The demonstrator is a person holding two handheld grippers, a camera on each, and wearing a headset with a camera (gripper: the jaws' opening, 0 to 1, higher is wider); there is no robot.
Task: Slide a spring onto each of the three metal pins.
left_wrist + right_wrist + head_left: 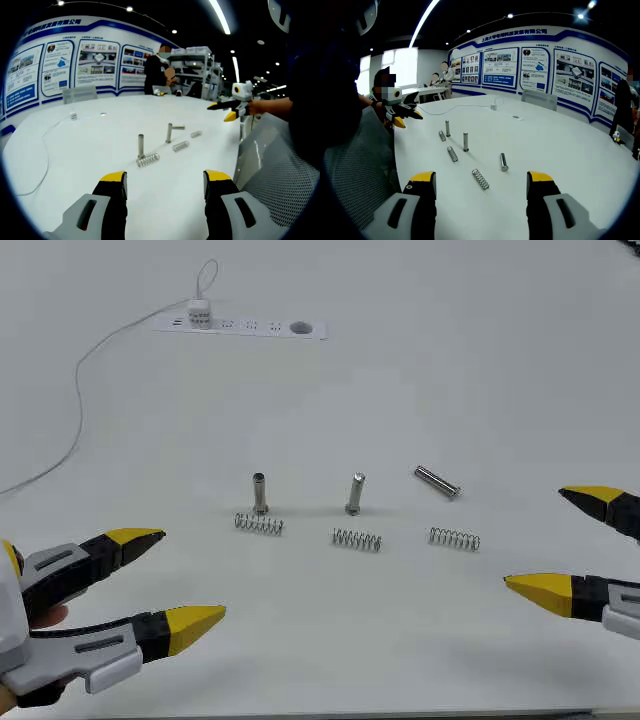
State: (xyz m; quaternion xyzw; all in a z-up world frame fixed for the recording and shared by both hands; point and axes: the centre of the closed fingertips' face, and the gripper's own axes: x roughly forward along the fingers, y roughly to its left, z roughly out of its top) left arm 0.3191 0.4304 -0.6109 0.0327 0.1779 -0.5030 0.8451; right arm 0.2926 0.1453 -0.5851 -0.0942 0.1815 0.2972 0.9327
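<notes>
Three chances for a slip

Three small coiled wire springs lie loose on the white worktop (400,400), none yet on a pin: the left spring (259,525), the middle spring (357,539) and the right spring (455,538); each lies just in front of a short silver metal pin. The left pin (260,493) and the middle pin (355,494) stand upright; the right pin (437,482) lies on its side. Both the left claw (190,575) and the right claw (535,538), black with yellow tips, hover spread and empty, well apart from the parts. Likely troubles: a spring pinched too hard may squirt away; a stray tip could topple a standing pin; the fallen pin may roll when touched.
</notes>
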